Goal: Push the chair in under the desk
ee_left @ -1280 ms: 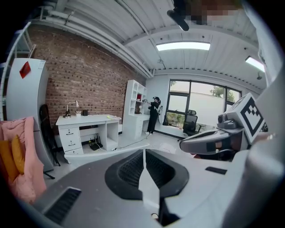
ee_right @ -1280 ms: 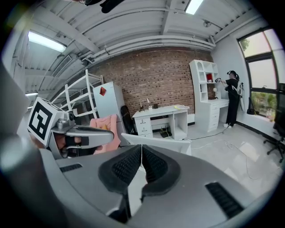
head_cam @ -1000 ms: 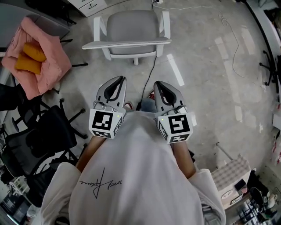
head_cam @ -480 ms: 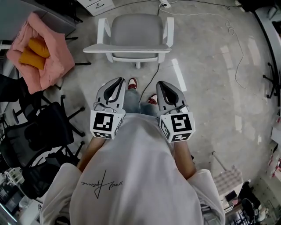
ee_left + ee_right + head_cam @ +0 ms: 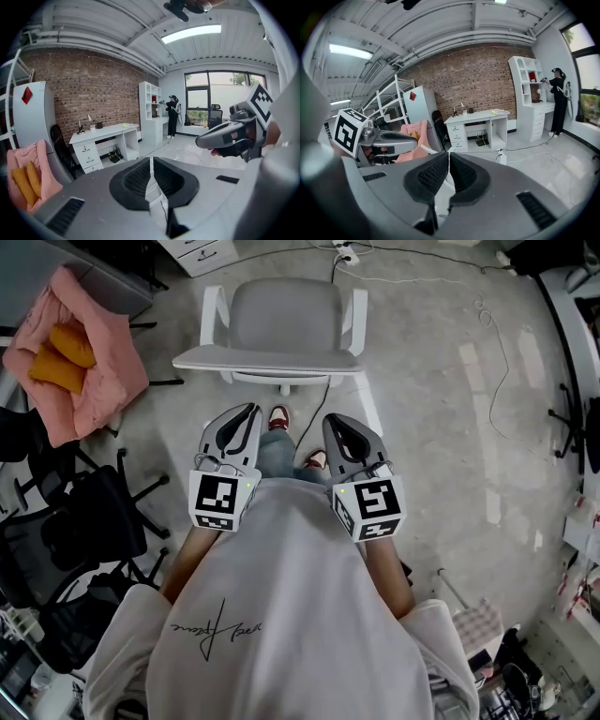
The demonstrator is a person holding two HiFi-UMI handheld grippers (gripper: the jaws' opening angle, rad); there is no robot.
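Observation:
The chair (image 5: 286, 310) has a white frame and a grey seat, and it stands on the floor ahead of me with its backrest rim (image 5: 272, 359) toward me. My left gripper (image 5: 251, 411) and right gripper (image 5: 333, 420) are side by side just short of that rim, not touching it. Both are shut with nothing between the pads. The white desk (image 5: 103, 133) stands against the brick wall beyond the chair; the right gripper view also shows the desk (image 5: 480, 117). In both gripper views the jaws hide most of the chair.
A pink cloth with orange cushions (image 5: 75, 362) lies over a seat at the left, above black office chairs (image 5: 84, 521). A cable (image 5: 323, 395) runs across the floor under the chair. A person (image 5: 558, 101) stands far off by a white shelf.
I have stepped forward. The chair's backrest now sits closer to both gripper tips in the head view. Both grippers stayed shut.

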